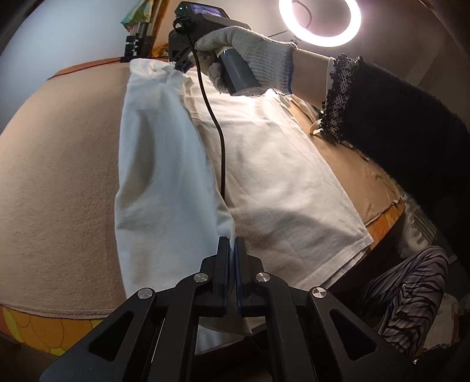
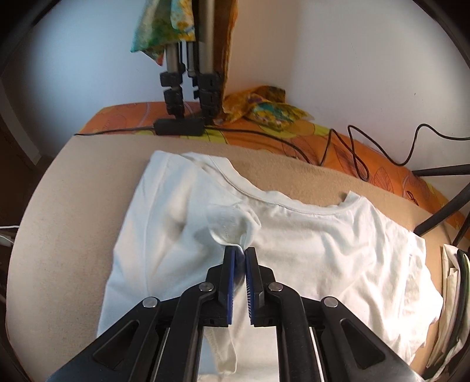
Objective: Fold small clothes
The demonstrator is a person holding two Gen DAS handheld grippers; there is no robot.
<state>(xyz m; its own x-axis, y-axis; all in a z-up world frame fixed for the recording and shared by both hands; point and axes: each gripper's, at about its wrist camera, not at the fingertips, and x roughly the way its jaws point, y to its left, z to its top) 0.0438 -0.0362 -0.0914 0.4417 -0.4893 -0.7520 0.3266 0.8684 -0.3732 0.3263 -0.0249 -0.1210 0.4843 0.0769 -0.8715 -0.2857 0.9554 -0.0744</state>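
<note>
A white T-shirt (image 1: 279,164) lies on a beige blanket (image 1: 58,164); its left side is folded over toward the middle as a long flap (image 1: 158,164). My left gripper (image 1: 232,239) is shut on the flap's near hem corner. My right gripper (image 1: 180,66), held by a gloved hand, is shut on the flap's far end by the sleeve. In the right wrist view the shirt (image 2: 337,244) lies collar away from me, and my right gripper (image 2: 239,249) pinches a bunched fold of white fabric (image 2: 229,226) just above the chest.
A tripod (image 2: 188,73) stands at the back on an orange patterned sheet (image 2: 352,152), with a black adapter (image 2: 179,127) and cables (image 2: 355,158). A ring light (image 1: 320,22) glows overhead. The person's dark sleeve (image 1: 396,117) reaches in from the right.
</note>
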